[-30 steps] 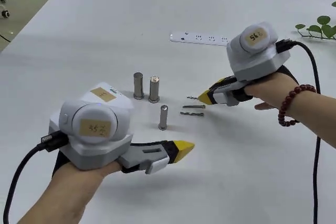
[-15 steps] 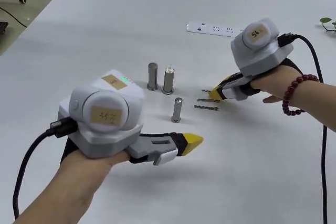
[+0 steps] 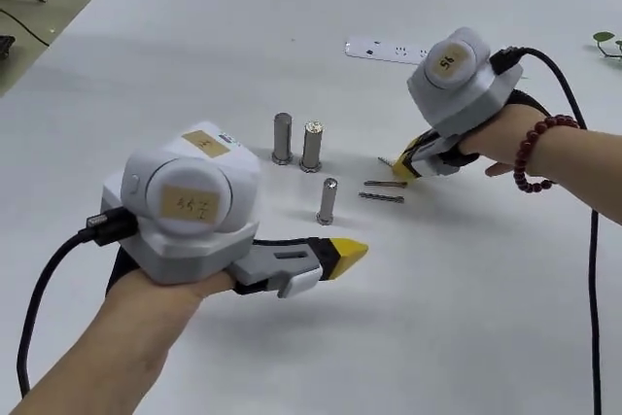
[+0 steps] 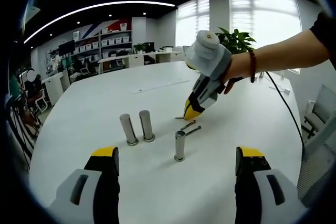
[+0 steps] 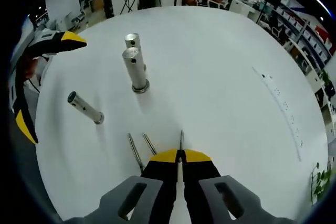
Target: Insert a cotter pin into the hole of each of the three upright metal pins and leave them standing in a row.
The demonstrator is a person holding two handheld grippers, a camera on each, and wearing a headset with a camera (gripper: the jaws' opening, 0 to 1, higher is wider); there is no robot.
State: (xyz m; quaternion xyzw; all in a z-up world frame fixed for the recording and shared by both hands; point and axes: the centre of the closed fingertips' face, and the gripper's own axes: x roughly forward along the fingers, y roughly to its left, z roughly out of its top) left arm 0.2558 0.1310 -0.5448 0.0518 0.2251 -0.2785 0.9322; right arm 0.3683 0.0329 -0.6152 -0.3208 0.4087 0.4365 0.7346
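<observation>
While silvery metal pins (image 3: 328,201) stand upright, right gripper (image 3: 401,172) clamps thin cotter pin (image 5: 180,138); left gripper (image 3: 355,253) apart.

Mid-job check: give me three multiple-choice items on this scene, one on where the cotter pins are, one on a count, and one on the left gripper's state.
1. Where are the cotter pins?
A. On the table by the right gripper
B. In the pins' holes
C. On the floor

2. How many metal pins stand upright?
A. Two
B. Three
C. Four

3. The left gripper is:
A. Shut on a pin
B. Shut, empty
C. Open, empty

Answers:
1 A: all three lie flat on the table at the right gripper's tips.
2 B: a close pair stands with a third one apart from it, nearer the left gripper.
3 C: the left gripper view shows its jaws wide apart and holding nothing.
</observation>
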